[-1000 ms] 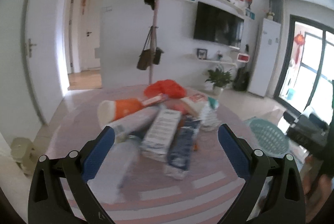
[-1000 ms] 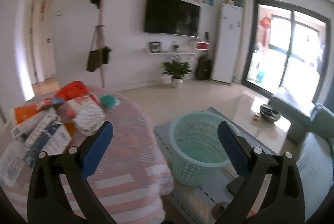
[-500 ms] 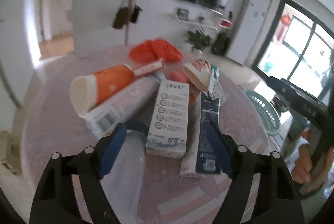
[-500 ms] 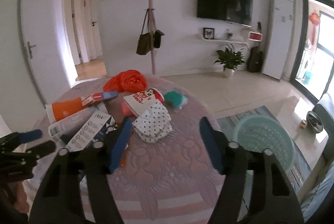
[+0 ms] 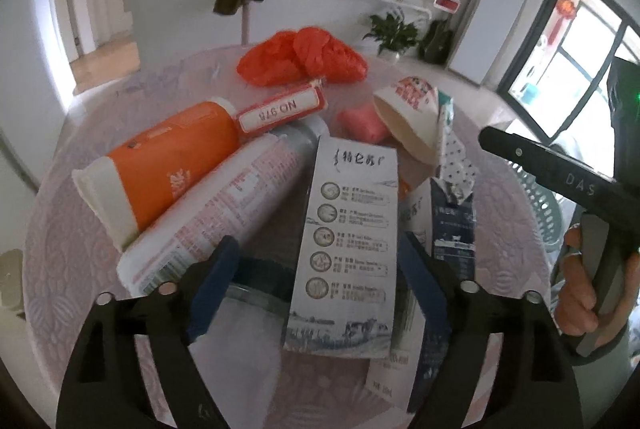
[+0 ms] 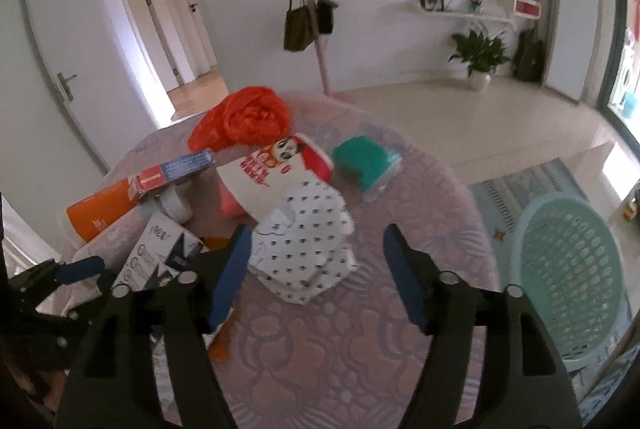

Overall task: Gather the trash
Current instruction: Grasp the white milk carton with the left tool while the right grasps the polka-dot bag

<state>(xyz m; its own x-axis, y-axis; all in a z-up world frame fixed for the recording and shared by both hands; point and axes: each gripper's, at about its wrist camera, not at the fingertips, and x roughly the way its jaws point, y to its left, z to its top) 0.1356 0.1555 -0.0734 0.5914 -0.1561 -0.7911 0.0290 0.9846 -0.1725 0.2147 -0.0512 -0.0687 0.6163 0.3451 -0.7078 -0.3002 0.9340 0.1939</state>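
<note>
A pile of trash lies on the round table (image 6: 340, 353) with its pink cloth. My left gripper (image 5: 320, 277) hangs low over a white printed carton (image 5: 352, 229). The carton lies between the blue fingers, the pads are clear of it, and the jaws are opening. Beside it are a white can (image 5: 224, 205), an orange tube (image 5: 160, 165) and a dark blue carton (image 5: 454, 229). My right gripper (image 6: 316, 257) points at a dotted white wrapper (image 6: 308, 241). Its jaws are opening too, with nothing pressed between them.
Further back lie a red plastic bag (image 6: 248, 117), a red-printed paper cup (image 6: 276, 169), a pink lump (image 5: 360, 123) and a teal packet (image 6: 364, 159). A turquoise basket (image 6: 572, 269) stands on the floor right of the table. A hand (image 5: 580, 301) holds the right gripper's handle.
Both grippers dropped closer to the pile and tilted downward. The right view swung left from the basket onto the table. Both pairs of jaws narrowed, then widened again.
</note>
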